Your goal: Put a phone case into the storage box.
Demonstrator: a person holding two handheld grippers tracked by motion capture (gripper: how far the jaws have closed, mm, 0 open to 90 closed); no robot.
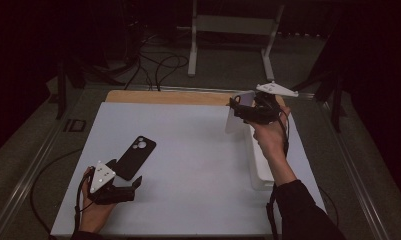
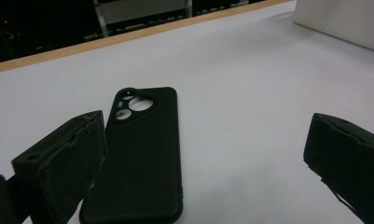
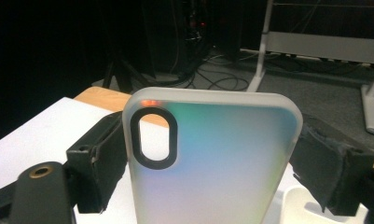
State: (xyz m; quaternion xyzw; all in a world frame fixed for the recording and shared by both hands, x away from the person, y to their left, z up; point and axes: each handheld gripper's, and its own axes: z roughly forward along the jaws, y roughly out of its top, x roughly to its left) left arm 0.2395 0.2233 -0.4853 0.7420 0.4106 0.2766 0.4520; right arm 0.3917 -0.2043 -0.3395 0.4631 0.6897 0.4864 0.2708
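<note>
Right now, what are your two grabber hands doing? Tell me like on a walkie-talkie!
Right gripper shut on frosted phone case, lifted above white tray. Left gripper open, empty, beside black phone case on table. Nothing in the way.

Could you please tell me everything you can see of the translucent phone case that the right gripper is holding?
The frosted, translucent phone case looks like soft matte plastic with a faint rainbow sheen, rounded corners and a black-rimmed oval camera cutout near one top corner. The right gripper clamps it by its two long edges and holds it upright in the air, above the far right of the white table, near a white tray. Its lower end is out of frame.
</note>
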